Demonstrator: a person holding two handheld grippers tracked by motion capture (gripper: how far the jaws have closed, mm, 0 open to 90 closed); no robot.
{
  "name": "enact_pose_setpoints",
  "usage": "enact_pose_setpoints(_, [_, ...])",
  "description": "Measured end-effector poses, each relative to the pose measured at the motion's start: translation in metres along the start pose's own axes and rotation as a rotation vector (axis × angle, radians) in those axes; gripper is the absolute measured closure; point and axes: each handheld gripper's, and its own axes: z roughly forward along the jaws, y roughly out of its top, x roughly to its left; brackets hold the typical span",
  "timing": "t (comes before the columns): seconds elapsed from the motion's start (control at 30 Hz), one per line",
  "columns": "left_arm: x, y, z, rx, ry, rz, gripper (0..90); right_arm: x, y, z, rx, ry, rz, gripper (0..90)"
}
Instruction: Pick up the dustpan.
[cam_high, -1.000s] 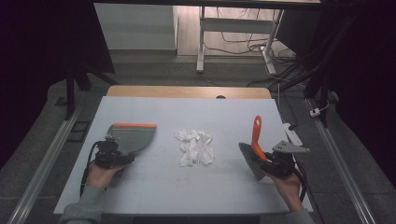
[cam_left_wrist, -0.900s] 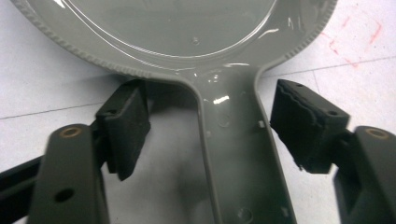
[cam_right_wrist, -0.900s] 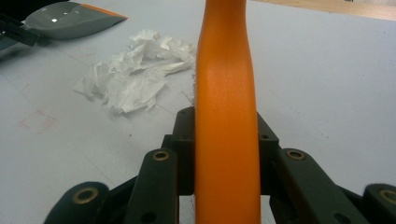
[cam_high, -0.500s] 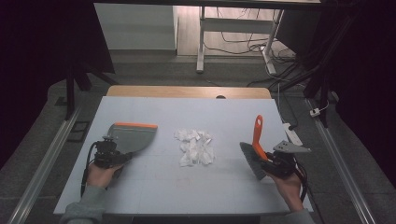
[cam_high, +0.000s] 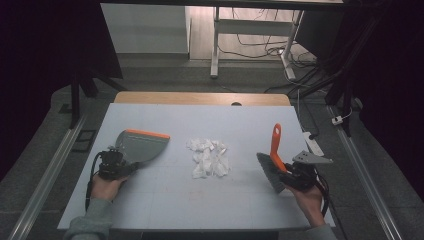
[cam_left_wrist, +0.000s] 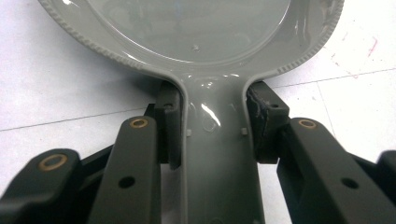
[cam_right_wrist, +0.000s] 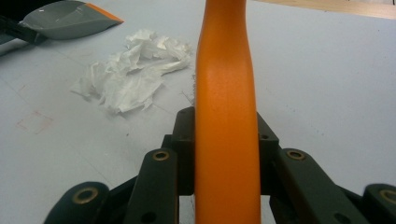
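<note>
A grey dustpan (cam_high: 141, 145) with an orange front lip lies flat on the left of the white table (cam_high: 165, 200). My left gripper (cam_high: 114, 162) is shut on the dustpan's handle (cam_left_wrist: 215, 154), one jaw pressed on each side of it. In the table's middle sits a heap of crumpled white tissue (cam_high: 209, 157). My right gripper (cam_high: 294, 176) is shut on the orange handle (cam_right_wrist: 226, 116) of a hand brush, whose grey bristles (cam_high: 268, 172) point toward the tissue (cam_right_wrist: 133, 70). In the right gripper view the dustpan (cam_right_wrist: 65, 19) lies at the far left.
A wooden strip (cam_high: 200, 98) borders the table's far edge. Metal rails (cam_high: 47, 175) run along both sides of the table. A white power strip (cam_high: 312, 143) lies off the right edge, and a desk frame (cam_high: 216, 40) with cables stands beyond.
</note>
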Motion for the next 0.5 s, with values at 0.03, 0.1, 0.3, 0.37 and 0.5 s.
enact_pose_setpoints(0.03, [0.001, 0.000, 0.000, -0.001, 0.000, 0.000, 61.6, 0.000, 0.000, 0.000, 0.000, 0.000, 0.000, 69.7])
enact_pose_setpoints(0.1, [0.002, 0.000, -0.001, -0.006, 0.003, 0.002, 61.7, 0.000, 0.000, 0.000, 0.000, -0.001, -0.002, 69.7])
enact_pose_setpoints(0.3, [0.005, 0.000, -0.005, -0.026, 0.006, 0.003, 61.8, 0.000, 0.000, 0.000, -0.002, -0.001, -0.001, 69.7])
enact_pose_setpoints(0.37, [0.006, 0.000, -0.007, -0.038, 0.006, 0.004, 61.8, 0.000, 0.000, 0.000, -0.002, -0.001, -0.001, 69.7])
enact_pose_setpoints(0.5, [0.008, 0.000, -0.013, -0.063, 0.005, 0.017, 61.8, 0.000, 0.000, 0.000, -0.003, -0.003, -0.004, 69.8])
